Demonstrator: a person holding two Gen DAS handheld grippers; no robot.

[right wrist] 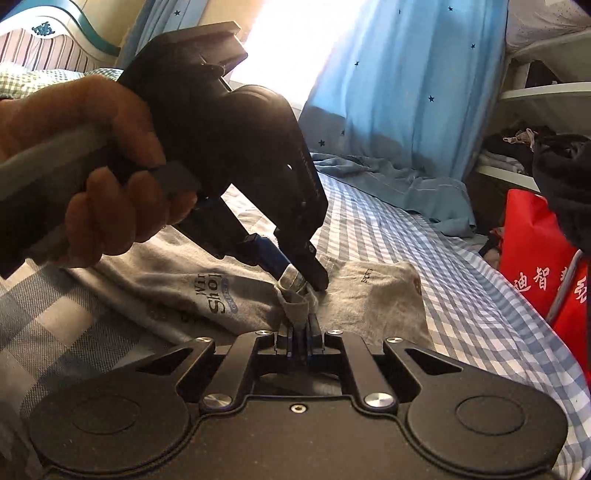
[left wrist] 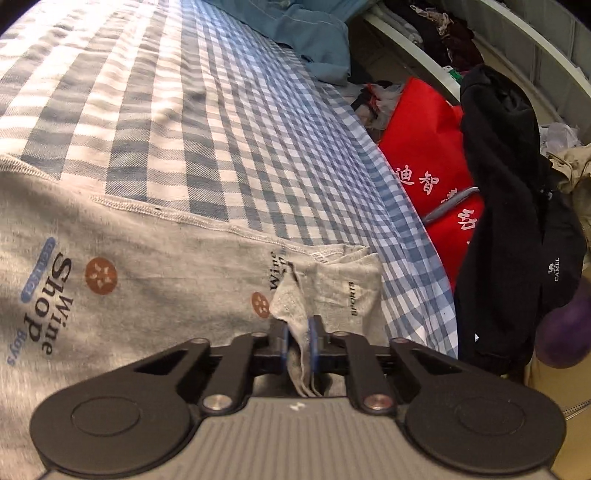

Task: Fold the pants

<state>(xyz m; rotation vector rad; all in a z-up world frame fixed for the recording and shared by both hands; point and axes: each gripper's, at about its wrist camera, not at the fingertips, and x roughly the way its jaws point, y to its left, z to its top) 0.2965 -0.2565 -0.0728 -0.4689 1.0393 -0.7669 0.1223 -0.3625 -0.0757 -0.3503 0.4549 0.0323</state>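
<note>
Grey printed pants (left wrist: 155,258) lie on a blue-and-white checked bed sheet (left wrist: 207,122), near its right edge. My left gripper (left wrist: 298,334) is shut on a bunched fold of the grey fabric, which hangs down between the blue pads. In the right wrist view the same pants (right wrist: 207,291) lie crumpled ahead. My right gripper (right wrist: 302,332) is shut on a grey fold of them too. The left gripper (right wrist: 301,278), held by a hand (right wrist: 92,177), pinches the cloth just beyond my right gripper's tips.
A red bag with white characters (left wrist: 428,155) and a black garment (left wrist: 517,206) stand beside the bed on the right. A blue cloth (left wrist: 314,26) lies at the far end of the bed. Blue star curtains (right wrist: 406,81) hang behind, white shelves (right wrist: 546,92) at right.
</note>
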